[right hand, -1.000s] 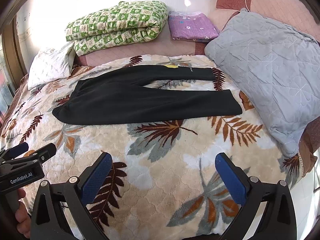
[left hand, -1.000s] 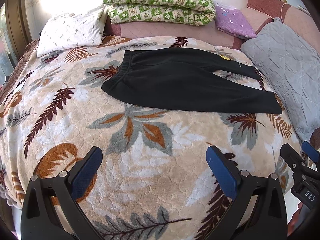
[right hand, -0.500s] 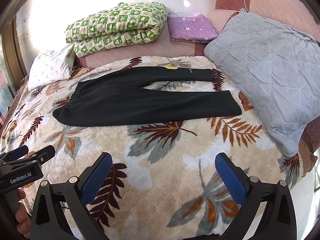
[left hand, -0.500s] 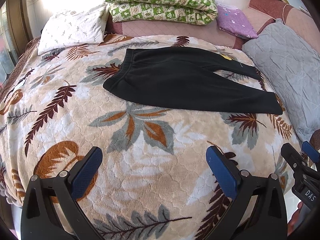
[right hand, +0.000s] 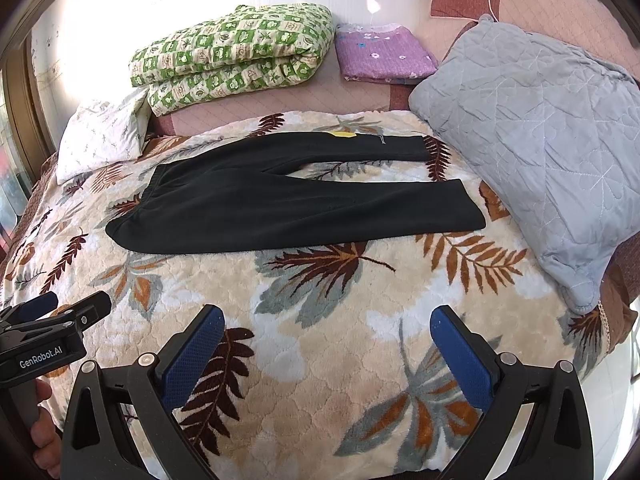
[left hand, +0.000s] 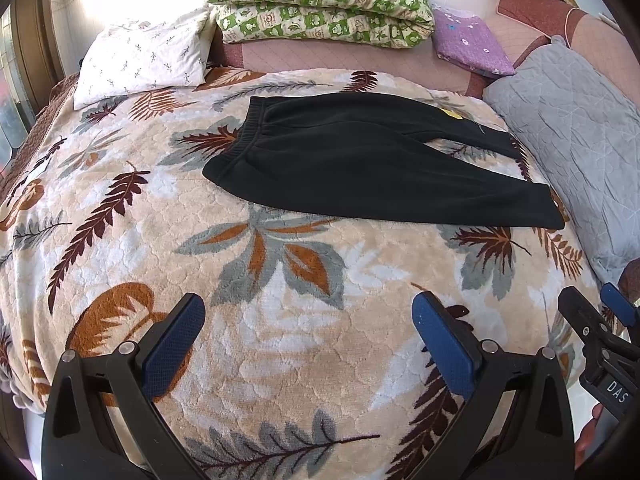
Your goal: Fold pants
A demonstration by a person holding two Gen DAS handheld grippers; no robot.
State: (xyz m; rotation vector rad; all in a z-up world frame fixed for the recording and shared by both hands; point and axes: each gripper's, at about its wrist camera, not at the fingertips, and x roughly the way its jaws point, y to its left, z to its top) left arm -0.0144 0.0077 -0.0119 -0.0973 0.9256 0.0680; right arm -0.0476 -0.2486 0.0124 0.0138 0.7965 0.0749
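The leaf-patterned blanket (left hand: 280, 280) spreads under me, with the grey quilted cushion (right hand: 540, 140) at its right edge. The black pants (left hand: 360, 168) lie flat and unfolded across the blanket's far half, waistband left, legs pointing right. My left gripper (left hand: 308, 320) and right gripper (right hand: 328, 332) hover over the near blanket, fingers spread wide, holding nothing.

"GenRobot.AI" on the left tongs (right hand: 56, 312) body, "DAS" on the right tongs (left hand: 596, 312) body
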